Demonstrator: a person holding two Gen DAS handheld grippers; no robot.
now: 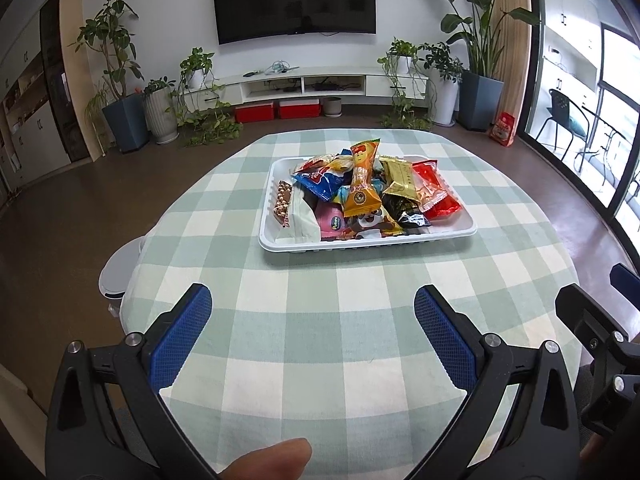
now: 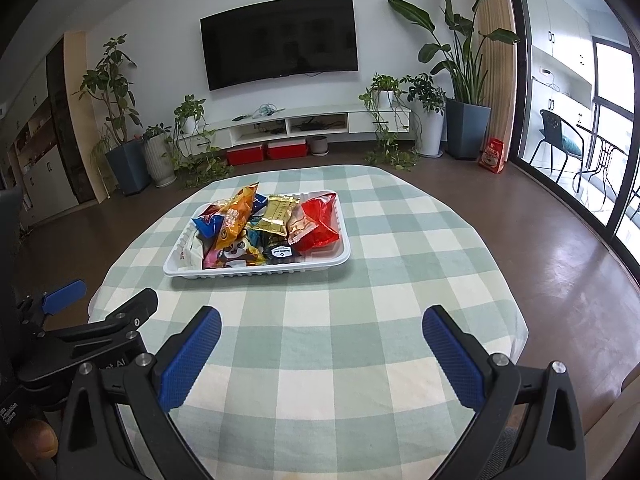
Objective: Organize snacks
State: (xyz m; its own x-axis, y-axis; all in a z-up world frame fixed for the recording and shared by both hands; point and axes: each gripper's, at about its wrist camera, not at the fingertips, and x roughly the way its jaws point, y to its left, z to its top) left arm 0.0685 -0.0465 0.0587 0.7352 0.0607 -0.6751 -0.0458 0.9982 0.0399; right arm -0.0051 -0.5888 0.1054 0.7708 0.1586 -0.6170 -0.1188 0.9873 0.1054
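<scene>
A white tray [image 1: 466, 229] sits on the green-and-white checked tablecloth [image 1: 320, 340] and holds a pile of wrapped snacks: an orange pack [image 1: 362, 184] on top, a red pack [image 1: 436, 192], a gold pack [image 1: 398, 178], a blue pack [image 1: 316, 182]. My left gripper [image 1: 312, 312] is open and empty, hovering over the cloth short of the tray. In the right wrist view the tray [image 2: 340, 258] lies ahead and to the left. My right gripper [image 2: 322, 334] is open and empty above the cloth. The left gripper [image 2: 100, 308] shows at that view's left edge.
The table's edges drop to a brown floor all round. A white stool [image 1: 116, 268] stands by the table's left side. Potted plants [image 1: 124, 120], a TV shelf [image 1: 304, 80] and red boxes [image 1: 278, 110] line the far wall. The right gripper's body [image 1: 600, 340] is close on my left gripper's right.
</scene>
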